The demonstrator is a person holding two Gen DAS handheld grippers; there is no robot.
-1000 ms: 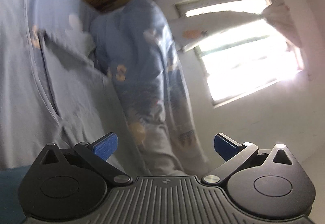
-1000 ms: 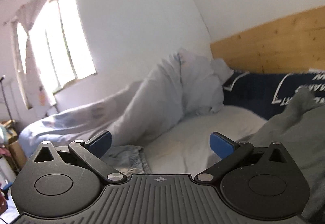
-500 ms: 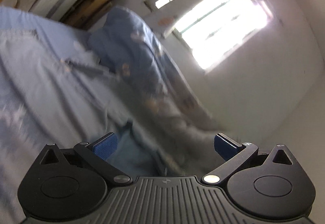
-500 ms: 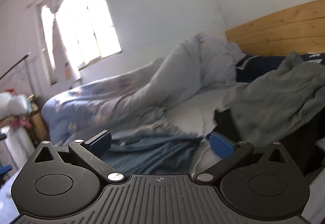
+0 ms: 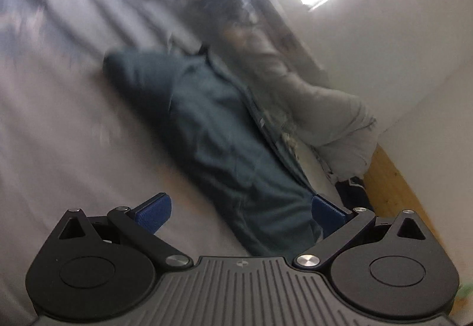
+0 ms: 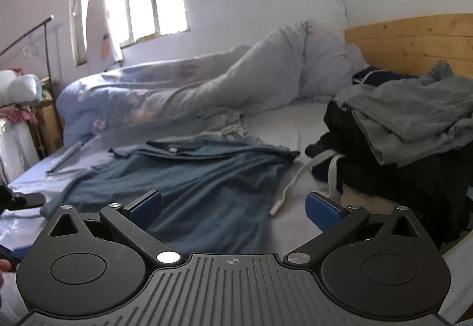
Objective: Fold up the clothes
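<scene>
Hovering over the bed, both sets of tongs hang w/ jaws spread wide and nothing between them: the left tongs sit low over the near end of the teal t-shirt, the right tongs just short of its hem. The shirt lies spread but rumpled on the sheet, collar end away from the right tongs, one sleeve trailing toward the bed's edge. Beside the shirt, toward the headboard, a white cord lies almost touching the shirt's side edge, and just past the cord sits a black pile w/ a grey garment on top. Behind the shirt, a duvet is bunched along the wall, w/ paler cloth tucked against the collar end. Risks, imo: a pinch on that side could catch the cord along w/ the fabric and drag it into the fold; the wrinkles mean a fold made now would prob set in creases; grabbing near the collar might pick up the paler cloth too. The left view is v. blurred, so its exact contact w/ the shirt can't be told.
</scene>
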